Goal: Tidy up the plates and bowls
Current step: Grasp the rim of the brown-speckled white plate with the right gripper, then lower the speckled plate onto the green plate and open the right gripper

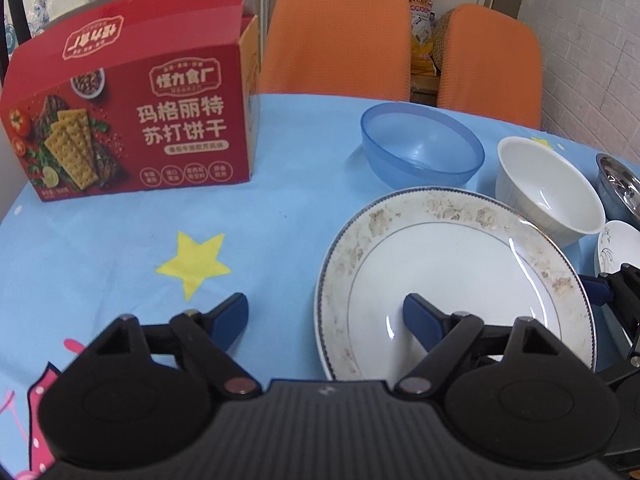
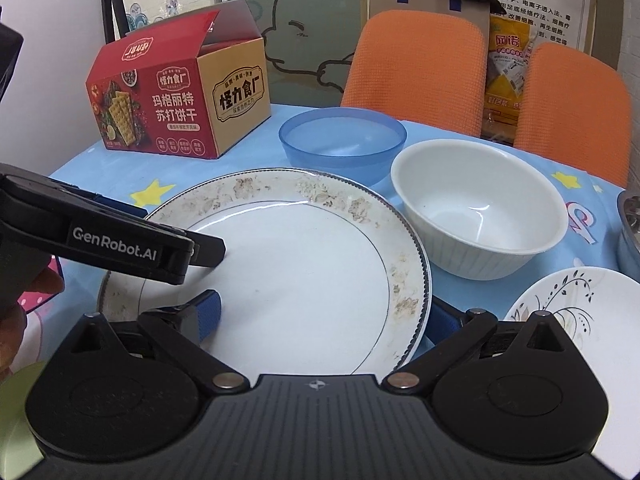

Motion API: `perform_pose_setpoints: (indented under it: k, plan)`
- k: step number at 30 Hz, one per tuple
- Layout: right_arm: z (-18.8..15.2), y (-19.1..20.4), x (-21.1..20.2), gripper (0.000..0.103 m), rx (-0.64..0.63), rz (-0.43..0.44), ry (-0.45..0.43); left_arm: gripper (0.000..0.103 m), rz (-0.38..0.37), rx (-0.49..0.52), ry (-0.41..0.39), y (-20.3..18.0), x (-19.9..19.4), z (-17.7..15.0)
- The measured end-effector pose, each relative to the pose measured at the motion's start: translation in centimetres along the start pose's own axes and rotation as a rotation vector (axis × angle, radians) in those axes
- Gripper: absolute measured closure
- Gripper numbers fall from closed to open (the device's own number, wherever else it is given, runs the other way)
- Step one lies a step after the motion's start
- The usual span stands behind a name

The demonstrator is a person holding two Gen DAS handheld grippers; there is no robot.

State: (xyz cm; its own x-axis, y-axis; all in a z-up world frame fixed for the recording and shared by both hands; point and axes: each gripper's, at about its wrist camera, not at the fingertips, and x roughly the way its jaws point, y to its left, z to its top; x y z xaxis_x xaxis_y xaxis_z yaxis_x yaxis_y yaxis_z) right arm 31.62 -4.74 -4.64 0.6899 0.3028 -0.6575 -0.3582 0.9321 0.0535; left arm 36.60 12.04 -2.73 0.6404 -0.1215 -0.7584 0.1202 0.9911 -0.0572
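Left wrist view: low, close over large plate (image 1: 452,280), facing chairs (image 1: 340,36). Right wrist view: close, facing likewise. Shared: plate, blue bowl (image 2: 342,142), white bowl (image 2: 478,204), cracker box (image 1: 128,120).

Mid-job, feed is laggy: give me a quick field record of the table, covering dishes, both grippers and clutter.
large plate: patterned rim, straddled by both grippers
blue bowl: upright, behind the plate
white bowl: upright, beside the plate
small plate: leaf pattern, near the right gripper
steel bowl: at the frame edge, partly cut off
left gripper: jaws open across the plate rim
right gripper: jaws open across the plate rim
cracker box: red, lid open
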Motion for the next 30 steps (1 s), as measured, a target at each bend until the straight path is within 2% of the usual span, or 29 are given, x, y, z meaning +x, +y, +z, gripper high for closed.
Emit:
perform_pose_setpoints:
  k: [5,6,9,11,14,17,23,30]
  plan:
    - [-0.3,0.2,-0.1,0.000,-0.010,0.008,-0.020,0.020,0.006,0.003,-0.020,-0.5,-0.2,-0.4]
    - [-0.5,0.1,-0.1,0.000,-0.016,0.012,-0.028,0.023,0.005,0.005,-0.029,-0.8,-0.3,-0.6]
    - [-0.5,0.2,0.0,0.000,-0.011,0.001,-0.039,0.044,-0.035,0.043,-0.032,-2.2,-0.8,-0.7]
    - [-0.2,0.2,0.0,0.000,0.011,-0.014,-0.027,0.044,-0.005,0.037,-0.016,-2.8,-0.7,-0.4]
    - [-0.1,0.0,-0.6,0.000,0.038,-0.018,-0.019,0.052,-0.009,0.004,0.007,-2.4,-1.3,0.2]
    - [0.0,0.1,-1.9,0.000,0.052,-0.006,-0.059,0.052,0.008,0.030,-0.035,-3.0,-3.1,0.3]
    - [0.5,0.6,-4.1,0.000,0.063,-0.020,-0.086,0.052,-0.008,0.021,-0.039,-3.4,-5.3,0.2]
    - [-1.5,2.3,-8.0,0.000,0.066,-0.029,-0.094,0.052,-0.026,0.011,-0.046,-3.8,-9.1,-3.2]
